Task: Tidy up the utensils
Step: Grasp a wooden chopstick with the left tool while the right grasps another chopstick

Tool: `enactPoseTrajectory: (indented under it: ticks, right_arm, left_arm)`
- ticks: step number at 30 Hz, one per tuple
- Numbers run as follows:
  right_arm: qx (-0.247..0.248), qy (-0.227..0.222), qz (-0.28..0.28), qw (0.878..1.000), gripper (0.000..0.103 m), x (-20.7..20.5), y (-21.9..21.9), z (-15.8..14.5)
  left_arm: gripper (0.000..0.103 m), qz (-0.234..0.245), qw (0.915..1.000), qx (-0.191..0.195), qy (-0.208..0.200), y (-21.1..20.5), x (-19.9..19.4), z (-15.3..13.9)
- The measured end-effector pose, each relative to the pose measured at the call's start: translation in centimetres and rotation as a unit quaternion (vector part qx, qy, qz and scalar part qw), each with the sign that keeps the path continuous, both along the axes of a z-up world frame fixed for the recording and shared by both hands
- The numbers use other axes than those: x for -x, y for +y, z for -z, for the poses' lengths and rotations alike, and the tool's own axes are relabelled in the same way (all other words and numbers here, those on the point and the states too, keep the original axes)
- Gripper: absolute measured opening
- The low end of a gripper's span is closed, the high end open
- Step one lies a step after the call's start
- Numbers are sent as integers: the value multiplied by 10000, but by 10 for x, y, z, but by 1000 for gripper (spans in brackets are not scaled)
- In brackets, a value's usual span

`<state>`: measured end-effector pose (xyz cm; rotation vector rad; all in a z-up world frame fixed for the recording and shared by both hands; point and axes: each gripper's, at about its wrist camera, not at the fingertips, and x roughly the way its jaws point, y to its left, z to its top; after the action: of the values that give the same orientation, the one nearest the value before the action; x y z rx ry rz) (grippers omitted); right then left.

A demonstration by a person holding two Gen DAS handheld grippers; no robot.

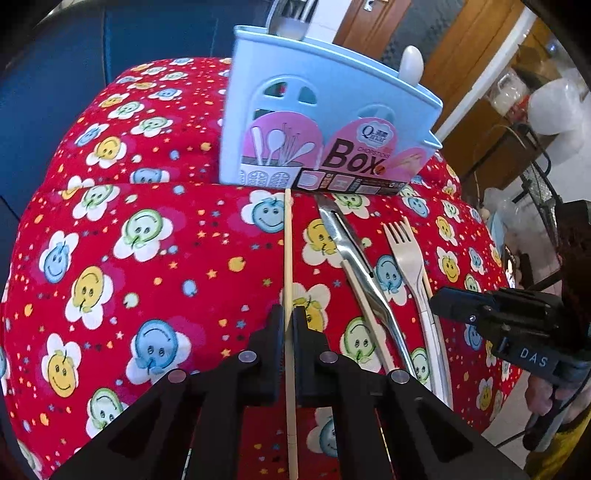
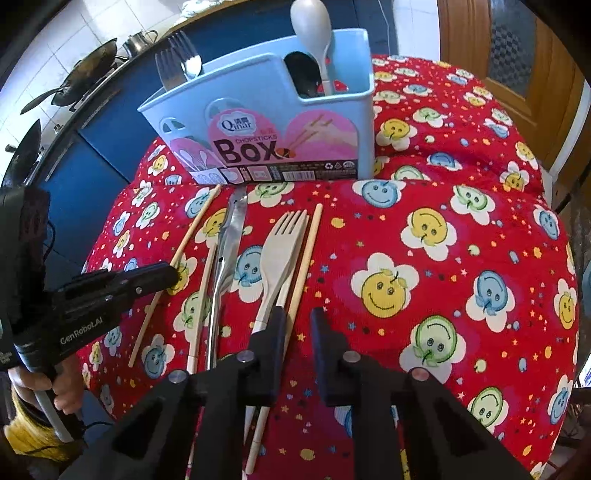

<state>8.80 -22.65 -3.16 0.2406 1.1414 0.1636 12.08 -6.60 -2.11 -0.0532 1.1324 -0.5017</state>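
Observation:
A light-blue chopsticks box (image 1: 325, 110) (image 2: 258, 122) stands upright at the back of the red smiley tablecloth (image 2: 443, 280); metal forks (image 2: 181, 62) and a white spoon (image 2: 312, 26) stick out of it. In front of it lie a metal knife (image 2: 231, 236), a beige fork (image 2: 280, 251) and loose chopsticks. My left gripper (image 1: 288, 317) is shut on the leftmost chopstick (image 1: 288, 240), low over the cloth. My right gripper (image 2: 299, 321) stands narrowly open over the rightmost chopstick (image 2: 308, 251), which lies in the gap beside the left finger. A third chopstick (image 2: 205, 288) rests beside the knife.
Woks (image 2: 88, 70) sit on a counter beyond the table's far left edge, above blue cabinet fronts (image 2: 92, 177). A wooden door (image 2: 498, 55) stands at the back right. A hand (image 2: 62, 391) holds the left gripper's handle. The cloth to the right of the utensils is bare.

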Motion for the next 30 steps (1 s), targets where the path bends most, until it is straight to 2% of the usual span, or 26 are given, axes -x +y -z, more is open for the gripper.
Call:
enactPoseTrajectory:
  ticks: [4, 9, 17, 20, 24, 30]
  right_arm:
    - [80, 219, -45, 9997, 15, -9, 3, -1]
    - [78, 743, 1, 9972, 14, -31, -2, 5]
    - [514, 1044, -170, 9931, 8, -37, 7, 4]
    - [695, 1202, -203, 9901, 7, -32, 4, 4]
    - [903, 1202, -189, 9885, 7, -22, -3, 5]
    - [1002, 946, -280, 9901, 7, -17, -2, 5]
  left_arm:
    - [5, 59, 9999, -44, 76, -2, -3, 0]
    - [5, 284, 9985, -398, 247, -13, -8, -3]
    - [5, 571, 9941, -761, 525, -23, -17, -3]
    - [5, 702, 9908, -1004, 571, -29, -18, -4]
    - [5, 844, 9873, -1227, 553, -39, -18, -4]
    - [5, 709, 9884, -1133, 718, -36, -22, -3]
